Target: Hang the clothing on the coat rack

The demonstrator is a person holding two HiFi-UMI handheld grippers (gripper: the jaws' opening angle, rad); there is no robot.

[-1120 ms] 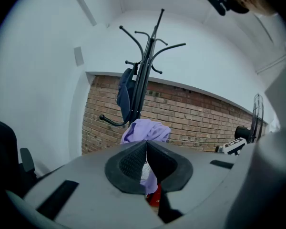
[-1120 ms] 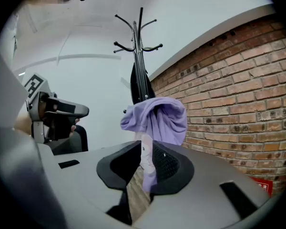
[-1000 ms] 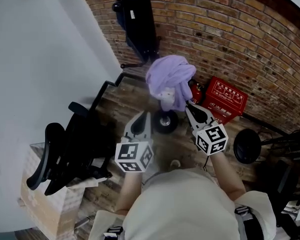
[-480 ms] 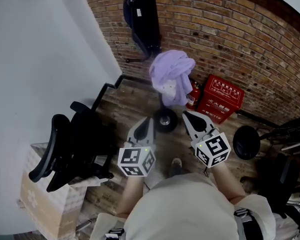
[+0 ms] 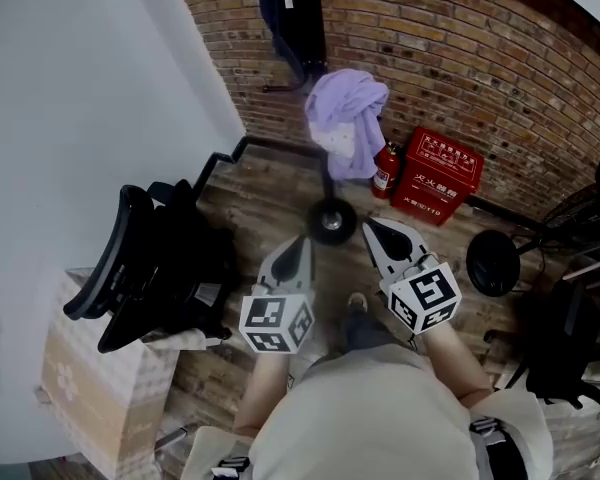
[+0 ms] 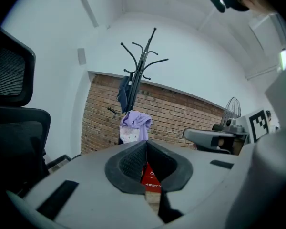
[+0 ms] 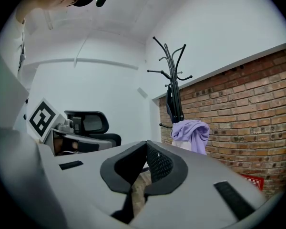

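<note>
A lilac garment (image 5: 347,118) hangs bunched on the black coat rack (image 5: 325,183), whose round base (image 5: 332,220) stands on the wood floor by the brick wall. A dark garment (image 5: 294,18) hangs higher on the same rack. My left gripper (image 5: 302,240) and right gripper (image 5: 370,226) are held side by side, short of the base and well clear of the lilac garment. Both are shut with nothing between the jaws. In the left gripper view the rack (image 6: 140,66) and the lilac garment (image 6: 135,125) stand ahead. The right gripper view shows the same rack (image 7: 172,80) and lilac garment (image 7: 190,132).
A black office chair (image 5: 150,268) stands at the left, over a cardboard box (image 5: 90,388). A red box (image 5: 437,176) and a fire extinguisher (image 5: 384,168) sit against the brick wall. A black floor fan (image 5: 493,263) stands at the right. A white wall (image 5: 80,88) closes the left side.
Both grippers have drawn back from the lilac garment, which stays hanging on the rack. The rack now sits farther off in the head view.
</note>
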